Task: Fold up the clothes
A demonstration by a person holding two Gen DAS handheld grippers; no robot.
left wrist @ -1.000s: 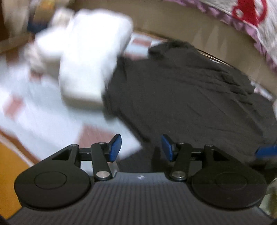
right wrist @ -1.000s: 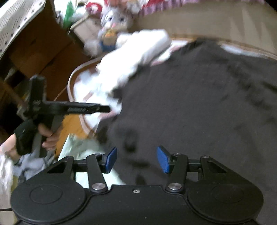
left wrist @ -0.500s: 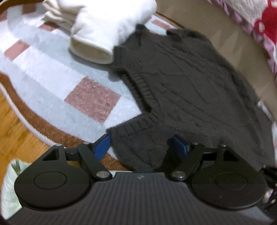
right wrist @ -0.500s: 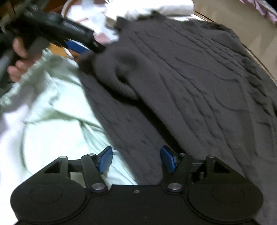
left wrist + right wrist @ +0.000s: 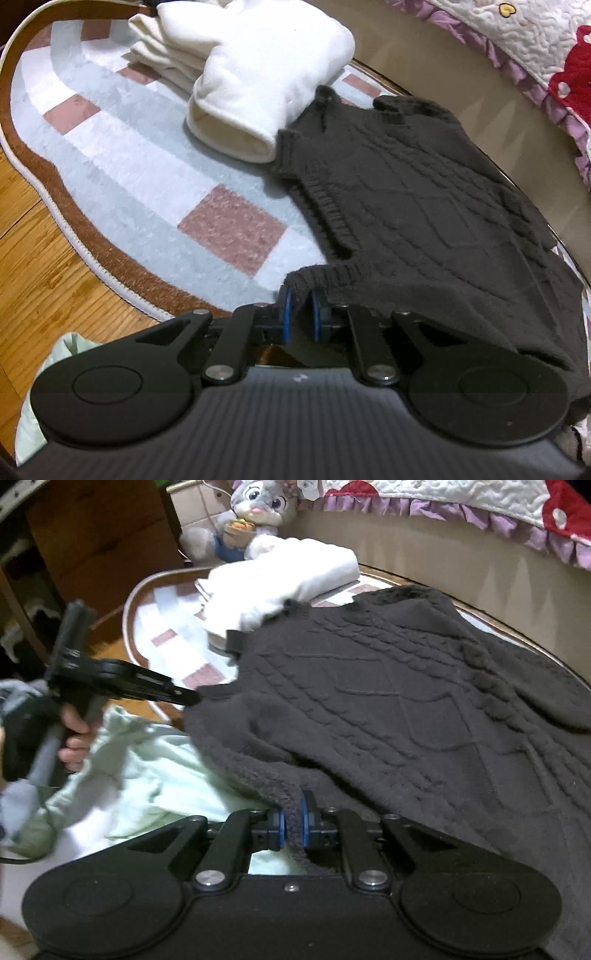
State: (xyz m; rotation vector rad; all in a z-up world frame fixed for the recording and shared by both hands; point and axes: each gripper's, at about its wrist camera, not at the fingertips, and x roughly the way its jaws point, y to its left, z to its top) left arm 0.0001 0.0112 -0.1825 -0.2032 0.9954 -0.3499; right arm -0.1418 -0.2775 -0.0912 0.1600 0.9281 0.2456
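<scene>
**Both grippers clamped on the edge of a dark knit sweater**

The left gripper (image 5: 300, 312) has its blue pads drawn close together with a ribbed edge of the dark sweater (image 5: 417, 206) pinched between them. In the right wrist view the same tool reaches in from the left, held level by a person's hand (image 5: 75, 738) wrapped around its upright grip, its tip meeting the sweater's near corner. The right gripper (image 5: 291, 825) is likewise closed on a fuzzy fold of the sweater's edge, the fabric bunched between its pads.

The sweater is dark grey-brown with a raised cable and diamond pattern. It lies spread over a rug (image 5: 122, 177) of pale blue, white and pink squares with a brown border, its near edge lifted off the rug where the grippers hold it. A folded white garment (image 5: 258, 74) sits at the sweater's far corner, touching it. A pale green cloth (image 5: 147, 771) lies under the near edge. Behind the rug sits a plush rabbit (image 5: 255, 509).
</scene>
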